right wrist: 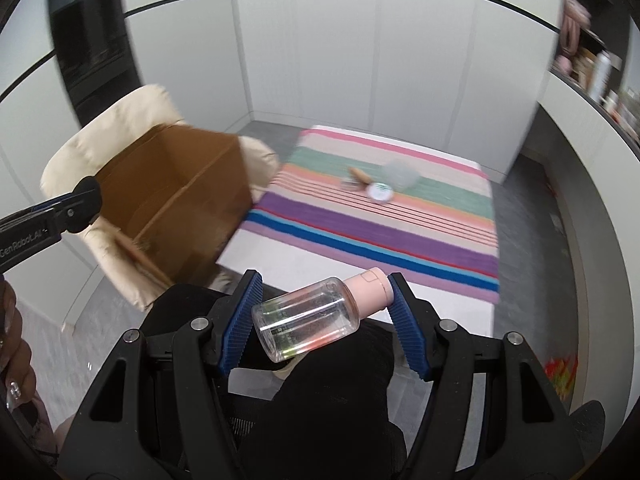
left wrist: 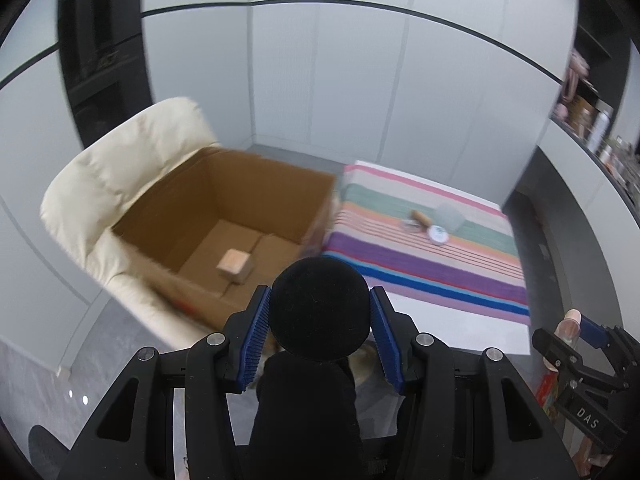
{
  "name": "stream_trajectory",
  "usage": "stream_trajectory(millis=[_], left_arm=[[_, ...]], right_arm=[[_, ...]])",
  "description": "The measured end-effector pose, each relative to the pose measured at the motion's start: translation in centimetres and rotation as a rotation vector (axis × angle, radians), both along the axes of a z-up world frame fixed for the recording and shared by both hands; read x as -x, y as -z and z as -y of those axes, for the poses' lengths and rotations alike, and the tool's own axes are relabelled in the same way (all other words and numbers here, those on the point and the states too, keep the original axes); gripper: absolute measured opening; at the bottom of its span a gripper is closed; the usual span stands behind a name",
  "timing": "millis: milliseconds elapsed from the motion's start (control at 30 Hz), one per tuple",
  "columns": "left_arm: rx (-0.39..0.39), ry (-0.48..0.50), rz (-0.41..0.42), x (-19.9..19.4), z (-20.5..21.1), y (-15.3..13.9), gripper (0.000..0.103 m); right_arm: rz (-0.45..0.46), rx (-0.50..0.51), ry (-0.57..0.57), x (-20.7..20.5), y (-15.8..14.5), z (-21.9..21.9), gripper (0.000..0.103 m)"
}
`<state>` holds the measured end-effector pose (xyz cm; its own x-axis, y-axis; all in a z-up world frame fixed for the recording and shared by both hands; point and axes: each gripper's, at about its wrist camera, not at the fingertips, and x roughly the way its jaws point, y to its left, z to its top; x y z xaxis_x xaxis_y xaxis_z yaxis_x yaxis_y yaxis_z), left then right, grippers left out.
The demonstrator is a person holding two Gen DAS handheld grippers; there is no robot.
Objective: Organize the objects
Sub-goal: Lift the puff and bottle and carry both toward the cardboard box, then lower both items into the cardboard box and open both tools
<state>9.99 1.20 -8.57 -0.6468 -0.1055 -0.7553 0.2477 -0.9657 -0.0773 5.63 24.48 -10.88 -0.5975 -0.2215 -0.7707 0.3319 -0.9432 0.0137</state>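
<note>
My left gripper (left wrist: 320, 320) is shut on a black round object (left wrist: 319, 300), its blue pads (left wrist: 258, 332) pressing both sides. It hangs just in front of an open cardboard box (left wrist: 168, 208) that holds one wooden block (left wrist: 235, 266). My right gripper (right wrist: 324, 292) is shut on a clear bottle with a pink cap (right wrist: 308, 320), held crosswise with the cap against the right pad. The box (right wrist: 172, 200) is to its left. In the left wrist view the right gripper (left wrist: 576, 328) shows at the right edge. The left gripper (right wrist: 80, 200) appears at the left edge of the right wrist view.
The box rests on a cream armchair (left wrist: 104, 168). A striped cloth (right wrist: 380, 232) covers a white table (right wrist: 304, 268) and carries a white round tin (right wrist: 380, 192), a clear container (right wrist: 400, 174) and a wooden-handled item (right wrist: 358, 176). Shelves (left wrist: 600, 136) stand at right. A person's hand (right wrist: 14, 344) is at left.
</note>
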Motion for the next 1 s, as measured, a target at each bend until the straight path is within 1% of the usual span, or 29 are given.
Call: stream_trajectory(millis=[167, 333, 467, 600, 700, 1000], left_arm=[[-0.015, -0.092, 0.009, -1.6, 4.2, 0.7, 0.051], [-0.019, -0.173, 0.011, -3.0, 7.8, 1.3, 0.051], [-0.036, -0.22, 0.014, -3.4, 10.0, 1.7, 0.051], [-0.045, -0.256, 0.018, -3.3, 11.9, 2.1, 0.051], [-0.053, -0.269, 0.023, -3.0, 12.6, 2.4, 0.051], [-0.076, -0.254, 0.041, -0.2, 13.2, 3.6, 0.051]], right_arm=[[0.012, -0.008, -0.134, -0.2, 0.6, 5.2, 0.066], [0.047, -0.018, -0.28, -0.9, 1.7, 11.0, 0.066], [0.063, -0.039, -0.364, -1.7, 2.7, 14.3, 0.066], [0.064, -0.056, -0.4, -2.0, 3.2, 16.2, 0.066], [0.064, -0.059, -0.403, -1.5, 3.3, 16.9, 0.066], [0.048, -0.072, -0.394, 2.3, 3.6, 18.7, 0.066]])
